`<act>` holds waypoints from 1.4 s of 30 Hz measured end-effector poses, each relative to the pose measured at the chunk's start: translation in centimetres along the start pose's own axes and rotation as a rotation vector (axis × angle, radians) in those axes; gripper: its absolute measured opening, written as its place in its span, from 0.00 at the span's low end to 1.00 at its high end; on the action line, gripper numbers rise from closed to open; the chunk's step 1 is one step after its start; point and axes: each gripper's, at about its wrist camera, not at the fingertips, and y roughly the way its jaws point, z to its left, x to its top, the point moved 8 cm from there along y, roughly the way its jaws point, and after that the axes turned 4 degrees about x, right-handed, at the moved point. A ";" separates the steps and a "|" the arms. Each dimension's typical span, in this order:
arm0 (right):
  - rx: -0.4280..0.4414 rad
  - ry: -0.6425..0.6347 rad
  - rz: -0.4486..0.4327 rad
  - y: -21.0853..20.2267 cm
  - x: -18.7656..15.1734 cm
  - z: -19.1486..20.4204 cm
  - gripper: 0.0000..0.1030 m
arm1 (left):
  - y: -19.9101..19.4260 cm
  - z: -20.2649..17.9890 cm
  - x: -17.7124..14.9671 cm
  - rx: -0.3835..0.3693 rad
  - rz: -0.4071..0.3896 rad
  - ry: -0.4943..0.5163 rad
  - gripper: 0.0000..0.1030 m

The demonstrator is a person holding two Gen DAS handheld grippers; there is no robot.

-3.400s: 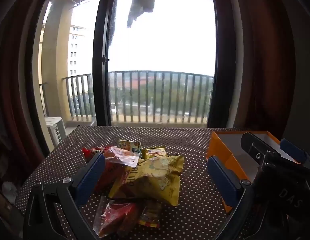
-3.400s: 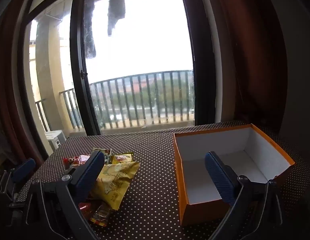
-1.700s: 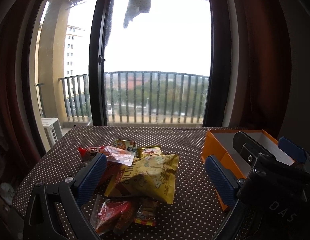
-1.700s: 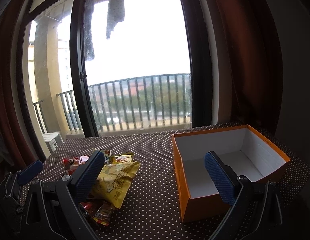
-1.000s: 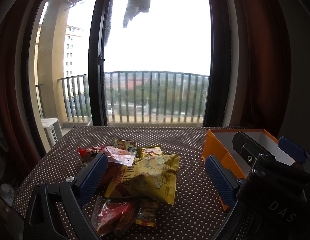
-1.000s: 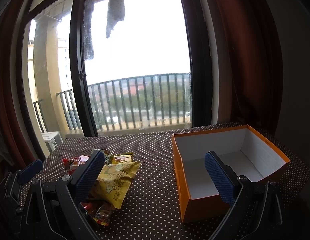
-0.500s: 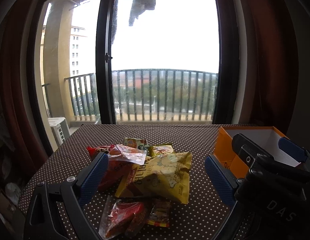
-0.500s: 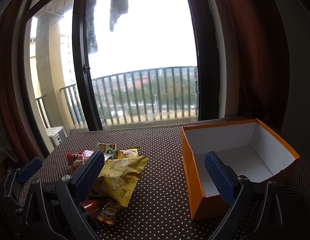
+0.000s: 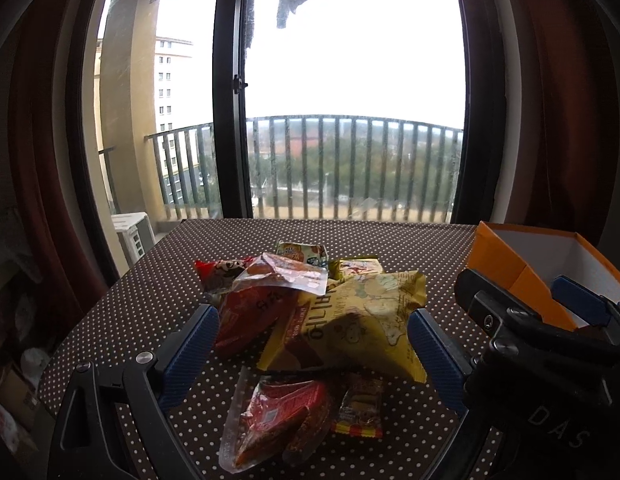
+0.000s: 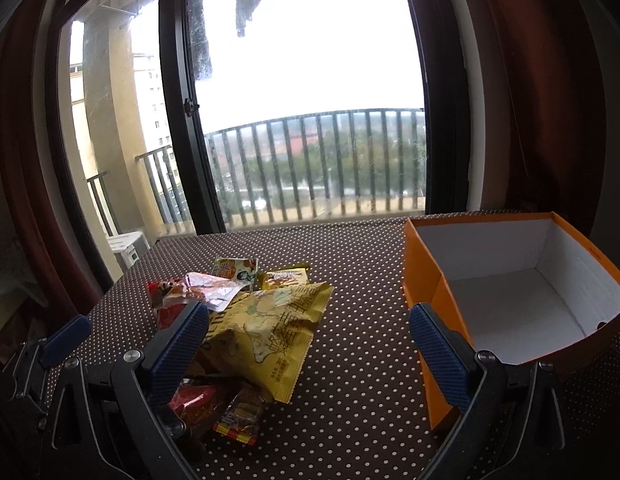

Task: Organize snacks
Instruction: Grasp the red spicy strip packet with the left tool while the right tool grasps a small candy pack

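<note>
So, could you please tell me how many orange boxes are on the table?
1: the orange box stands open on the dotted table, right of the snack pile.

Left gripper (image 9: 310, 354) is hovering with jaws spread wide over the snack pile. Big yellow chip bag (image 9: 358, 320) is sitting between the pads, overlapping a red packet (image 9: 249, 312). Clear-wrapped red snack (image 9: 273, 416) is lying nearest. Orange box (image 9: 506, 264) is standing right on the dotted counter (image 9: 149, 296), right gripper (image 9: 542, 332) partly blocking it.
</note>
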 end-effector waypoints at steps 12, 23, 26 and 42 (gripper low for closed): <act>0.054 -0.038 0.143 3.4 -6.0 2.1 0.98 | 3.0 1.9 -5.8 0.028 0.143 -0.017 0.93; 0.062 -0.016 0.256 6.0 -9.9 2.7 0.98 | 5.8 2.9 -9.6 0.059 0.251 -0.036 0.90; 0.057 0.003 0.277 6.7 -10.5 2.4 0.98 | 6.0 2.6 -9.7 0.066 0.228 -0.018 0.90; 0.050 0.064 0.390 9.4 -12.2 2.6 0.87 | 8.6 2.3 -9.7 0.092 0.204 0.106 0.69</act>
